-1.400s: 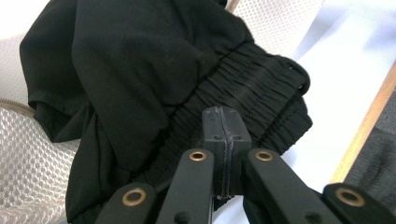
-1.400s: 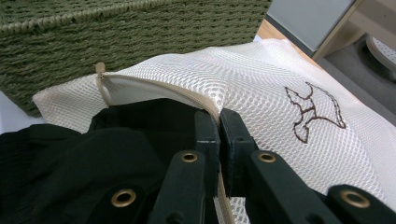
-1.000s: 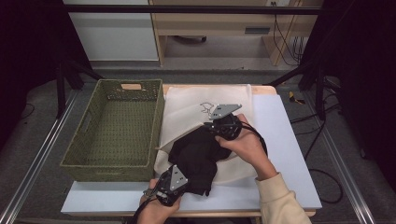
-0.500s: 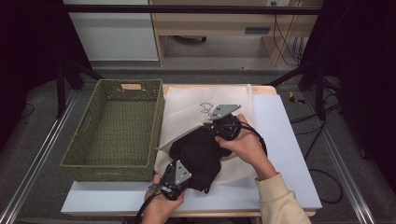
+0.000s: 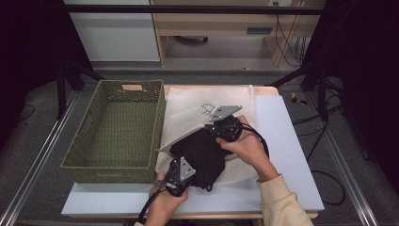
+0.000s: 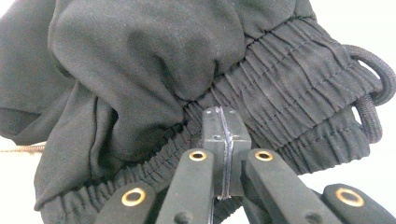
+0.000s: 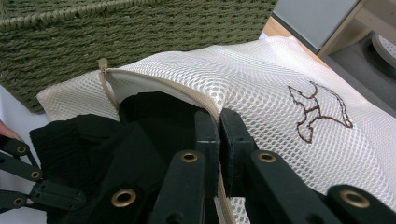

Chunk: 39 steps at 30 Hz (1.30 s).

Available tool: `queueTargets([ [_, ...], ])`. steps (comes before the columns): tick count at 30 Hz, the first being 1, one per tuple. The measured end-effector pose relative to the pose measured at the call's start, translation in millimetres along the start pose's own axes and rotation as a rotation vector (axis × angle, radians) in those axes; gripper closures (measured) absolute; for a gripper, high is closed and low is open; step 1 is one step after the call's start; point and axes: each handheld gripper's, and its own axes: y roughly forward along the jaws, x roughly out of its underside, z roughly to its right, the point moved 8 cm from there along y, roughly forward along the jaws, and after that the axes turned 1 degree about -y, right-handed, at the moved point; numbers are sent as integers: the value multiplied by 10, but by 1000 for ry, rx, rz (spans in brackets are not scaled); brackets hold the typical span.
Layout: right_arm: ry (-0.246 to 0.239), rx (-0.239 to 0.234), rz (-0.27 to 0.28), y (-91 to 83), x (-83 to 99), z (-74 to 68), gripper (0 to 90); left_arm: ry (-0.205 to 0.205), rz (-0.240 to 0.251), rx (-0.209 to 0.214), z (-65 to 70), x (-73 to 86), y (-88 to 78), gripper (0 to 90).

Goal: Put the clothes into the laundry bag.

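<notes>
A black garment [image 5: 203, 155] with an elastic, gathered waistband lies partly inside a cream mesh laundry bag [image 5: 197, 106] on the white table [image 5: 291, 155]. The bag is the landmark here: it lies flat just right of the green woven basket [image 5: 117, 132], its zippered mouth toward the person, and a small dark embroidered figure [image 5: 206, 110] marks its upper face. The garment bulges out of that mouth toward the near edge of the table, most of it outside the bag.

The left gripper [image 5: 178, 175] is at the near end of the garment, on the side away from the bag's far edge. In the left gripper view its jaws are pressed together, with the black waistband [image 6: 280, 107] pinched at their tips; a drawcord loop [image 6: 373, 88] hangs at the waistband's end.

The right gripper [image 5: 225, 129] sits at the bag's mouth, on its right side, with the grey plate on top of it facing up. In the right gripper view its jaws are clamped on the bag's upper edge along the beige zipper [image 7: 109, 91], holding that lip raised off the garment [image 7: 140, 121] below, so the opening gapes. The left gripper's black links [image 7: 28, 184] appear at the lower left of that view, beside the garment, with the basket wall [image 7: 116, 42] behind the bag.
</notes>
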Motion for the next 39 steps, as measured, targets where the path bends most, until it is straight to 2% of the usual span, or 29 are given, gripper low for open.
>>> queueTargets([
  [21,2,-4,-1,0,5,8,870,8,-7,4,-18,-23,21,900],
  [39,17,-12,5,1,26,24,871,36,-17,-13,-75,-126,152,900],
])
